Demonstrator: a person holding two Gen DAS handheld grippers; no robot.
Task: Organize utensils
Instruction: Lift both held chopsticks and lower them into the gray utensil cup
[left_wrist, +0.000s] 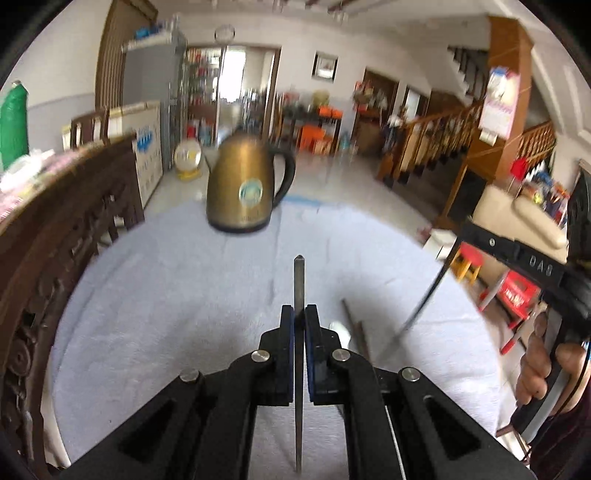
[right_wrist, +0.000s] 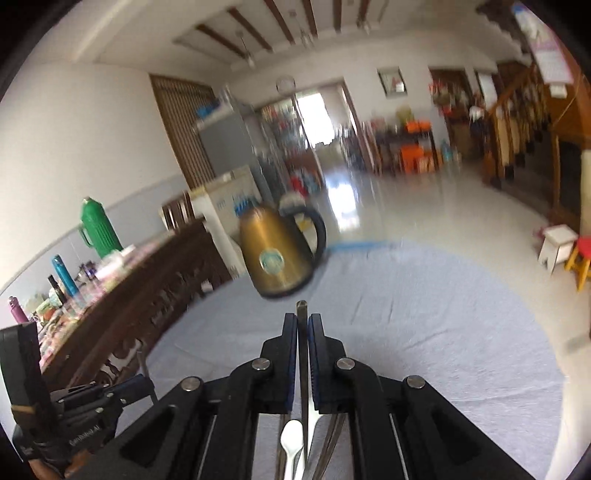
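Observation:
My left gripper (left_wrist: 299, 314) is shut on a thin metal utensil handle (left_wrist: 298, 280) that sticks out forward above the blue-grey tablecloth (left_wrist: 184, 295). My right gripper (right_wrist: 303, 321) is shut on another metal utensil handle (right_wrist: 302, 310). In the left wrist view the right gripper (left_wrist: 517, 254) is at the right, its utensil (left_wrist: 424, 299) slanting down toward the cloth. A brown chopstick-like stick (left_wrist: 354, 328) and a spoon bowl (left_wrist: 338, 326) lie on the cloth. Under the right gripper a white spoon (right_wrist: 291, 439) and several utensils (right_wrist: 332, 435) lie on the cloth.
A golden kettle (left_wrist: 243, 188) with a black handle stands at the table's far side, also in the right wrist view (right_wrist: 277, 254). A carved dark wood sideboard (left_wrist: 55, 229) with bottles and a green thermos (right_wrist: 98, 229) runs along the left. Stools (right_wrist: 561, 247) stand on the floor at right.

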